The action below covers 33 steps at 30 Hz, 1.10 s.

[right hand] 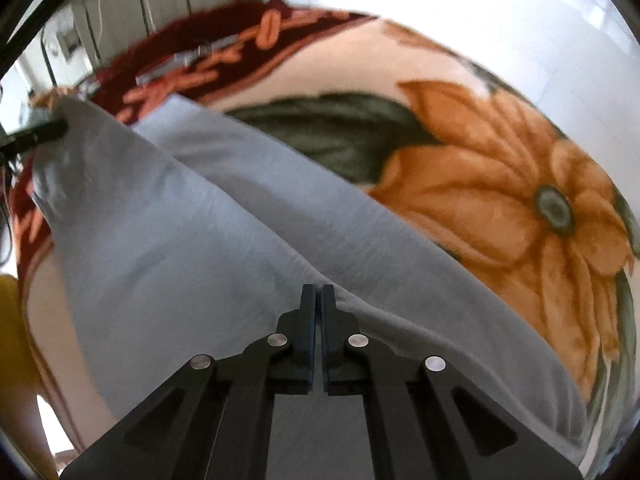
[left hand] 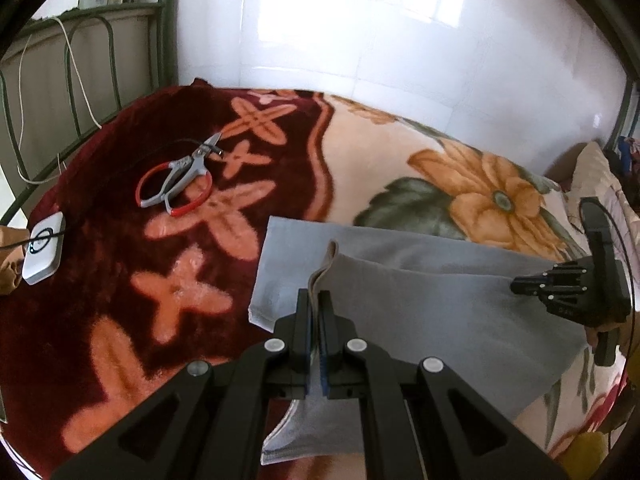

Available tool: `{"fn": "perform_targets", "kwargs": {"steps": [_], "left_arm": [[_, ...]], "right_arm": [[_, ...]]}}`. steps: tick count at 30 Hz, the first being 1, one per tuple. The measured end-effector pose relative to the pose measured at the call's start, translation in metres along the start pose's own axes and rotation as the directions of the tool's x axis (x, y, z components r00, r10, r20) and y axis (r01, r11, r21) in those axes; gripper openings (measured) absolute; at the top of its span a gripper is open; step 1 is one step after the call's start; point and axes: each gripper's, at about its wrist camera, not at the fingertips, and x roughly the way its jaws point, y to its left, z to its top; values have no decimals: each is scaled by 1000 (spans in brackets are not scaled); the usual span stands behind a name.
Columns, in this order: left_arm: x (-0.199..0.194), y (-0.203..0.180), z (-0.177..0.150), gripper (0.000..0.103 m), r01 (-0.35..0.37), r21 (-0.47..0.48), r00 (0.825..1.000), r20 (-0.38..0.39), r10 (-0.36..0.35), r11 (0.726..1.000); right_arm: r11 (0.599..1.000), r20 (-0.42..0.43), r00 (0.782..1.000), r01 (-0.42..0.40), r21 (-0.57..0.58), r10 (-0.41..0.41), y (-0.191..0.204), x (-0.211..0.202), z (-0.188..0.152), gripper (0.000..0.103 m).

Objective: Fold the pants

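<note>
The bed [left hand: 400, 152] carries the grey pants [left hand: 420, 280], long axis running left to right between both hands — left tool [left hand: 319, 300] clamped on one end, right tool [right hand: 318, 294] pinched shut at the fabric's other end.

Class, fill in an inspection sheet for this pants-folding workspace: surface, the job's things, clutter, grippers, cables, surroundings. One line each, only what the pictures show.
Surface: bed covered by a floral blanket, maroon and cream.
Job's things: grey pants lying on the blanket, one edge lifted.
Clutter: red-handled shears; white device near the blanket's edge.
Grippers: left gripper, jaws shut on a pants edge; right gripper, jaws shut at a pants fold.
Cables: white cable over the bed frame; black cable on the blanket.
Surroundings: metal bed frame; white tiled wall.
</note>
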Motion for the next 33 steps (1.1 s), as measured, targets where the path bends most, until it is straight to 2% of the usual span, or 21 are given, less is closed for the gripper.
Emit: {"fn": "perform_targets", "kwargs": {"steps": [6,14,18,21,27,33], "left_arm": [[-19,-8,9,3,-2,9,999,42,1,1000],[-31,-9,39,3,-32,29,994,106,28,999],[-4,-5,60,3,-9,15,997,75,8,1000],[32,-2,66,3,-39,22,999,22,39,999],[98,10,61,3,-63,23,995,-74,65,998],[132,17,52,3,-110,66,987,-110,117,992]], "right_arm": [[999,90,996,9,48,-14,-3,-29,5,2],[991,214,972,70,113,-93,-15,-51,27,2],[983,227,964,104,152,-137,-26,-39,35,2],[977,194,968,126,171,-158,-33,-15,38,2],[969,128,973,170,177,-194,-36,30,30,2],[966,97,973,190,177,-210,-36,49,20,2]]}}
